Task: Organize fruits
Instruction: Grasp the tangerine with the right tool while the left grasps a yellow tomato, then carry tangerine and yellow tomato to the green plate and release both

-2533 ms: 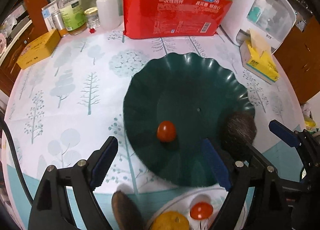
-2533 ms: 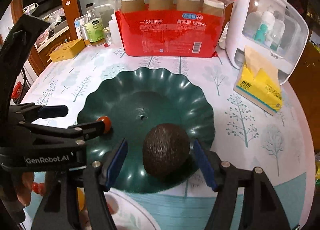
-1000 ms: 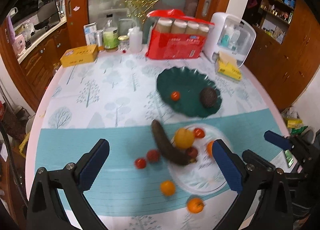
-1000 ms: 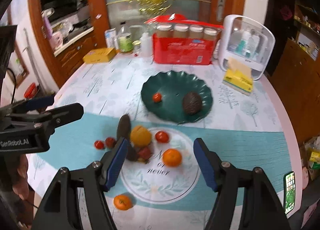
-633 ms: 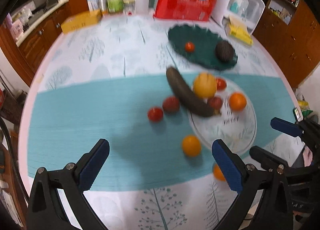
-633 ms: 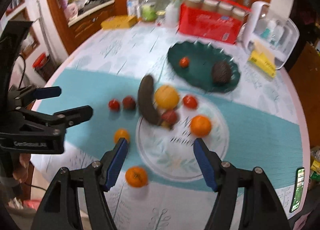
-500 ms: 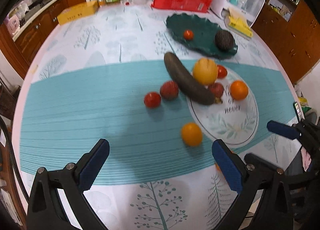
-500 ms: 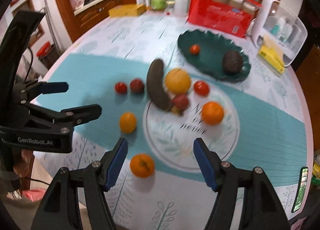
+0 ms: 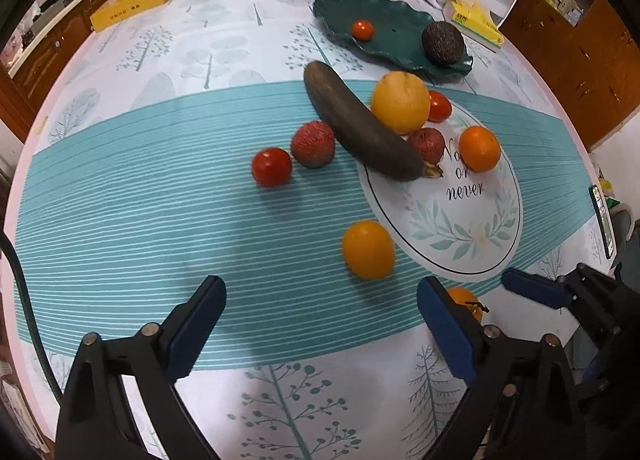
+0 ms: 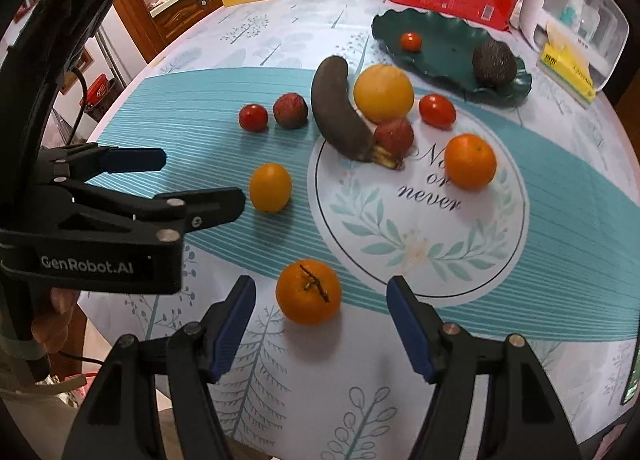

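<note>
L gripper (image 9: 320, 324) fingers wide apart, just been closing a bit, nothing btwn them; small orange (image 9: 368, 250) on counter (image 9: 140, 199) just ahead. R gripper (image 10: 320, 324) fingers apart, stemmed tangerine (image 10: 308, 292) btwn them, untouched. Tomato (image 9: 362, 30) & avocado (image 9: 443, 42) in green dish (image 9: 396, 15); blackened banana (image 9: 360, 127) lies beside big orange (image 9: 401, 101).

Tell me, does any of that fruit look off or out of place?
Yes. The banana is dark brown all over, clearly overripe, and lies half across the edge of the round printed mat. Loose fruit sits scattered on the tablecloth, while the green plate holds only a small tomato and an avocado.
</note>
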`<state>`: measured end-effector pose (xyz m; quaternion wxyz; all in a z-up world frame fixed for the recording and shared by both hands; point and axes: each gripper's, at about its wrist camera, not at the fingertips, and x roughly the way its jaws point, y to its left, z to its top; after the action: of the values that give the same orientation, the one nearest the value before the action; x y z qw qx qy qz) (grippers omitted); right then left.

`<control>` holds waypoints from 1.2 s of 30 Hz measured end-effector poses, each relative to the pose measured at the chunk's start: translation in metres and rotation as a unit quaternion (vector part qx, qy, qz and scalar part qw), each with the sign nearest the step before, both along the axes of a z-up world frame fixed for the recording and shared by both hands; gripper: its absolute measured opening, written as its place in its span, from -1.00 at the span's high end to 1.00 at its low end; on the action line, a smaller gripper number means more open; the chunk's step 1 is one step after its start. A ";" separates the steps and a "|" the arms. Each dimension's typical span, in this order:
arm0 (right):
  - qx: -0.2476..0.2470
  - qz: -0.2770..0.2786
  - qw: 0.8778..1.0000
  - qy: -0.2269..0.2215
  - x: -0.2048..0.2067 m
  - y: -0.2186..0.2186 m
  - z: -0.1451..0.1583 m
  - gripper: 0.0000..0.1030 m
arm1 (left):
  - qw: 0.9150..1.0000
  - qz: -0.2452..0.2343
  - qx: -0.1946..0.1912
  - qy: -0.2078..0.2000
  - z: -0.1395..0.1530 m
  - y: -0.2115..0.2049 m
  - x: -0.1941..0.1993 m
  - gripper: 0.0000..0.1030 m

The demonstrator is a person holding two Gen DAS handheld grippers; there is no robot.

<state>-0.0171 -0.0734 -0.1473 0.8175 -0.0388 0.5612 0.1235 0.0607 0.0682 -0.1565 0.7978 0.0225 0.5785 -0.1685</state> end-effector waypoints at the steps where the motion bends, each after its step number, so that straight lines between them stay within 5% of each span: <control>1: 0.002 0.001 1.000 0.000 0.000 0.000 -0.002 -0.25 | 1.000 0.000 -0.005 0.005 -0.002 -0.002 0.001 -0.82; 8: 0.021 0.010 1.000 0.015 0.001 0.001 -0.017 0.21 | 1.000 -0.002 -0.017 0.012 -0.005 -0.015 0.007 -0.54; 13: 0.022 0.015 1.000 0.011 -0.001 0.001 -0.017 0.23 | 1.000 0.000 -0.015 0.021 -0.010 -0.024 0.010 -0.16; 25: 0.028 -0.021 0.999 0.003 -0.003 -0.026 -0.009 0.25 | 0.999 0.020 -0.001 0.038 -0.021 -0.039 0.019 0.41; 36: 0.028 -0.030 0.999 -0.007 -0.008 -0.041 0.003 0.26 | 0.999 0.021 0.028 0.030 -0.015 -0.051 0.018 0.44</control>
<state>-0.0252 -0.1143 -0.1443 0.8256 0.0005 0.5525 0.1145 0.0786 0.0172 -0.1713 0.7828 0.0279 0.6067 -0.1358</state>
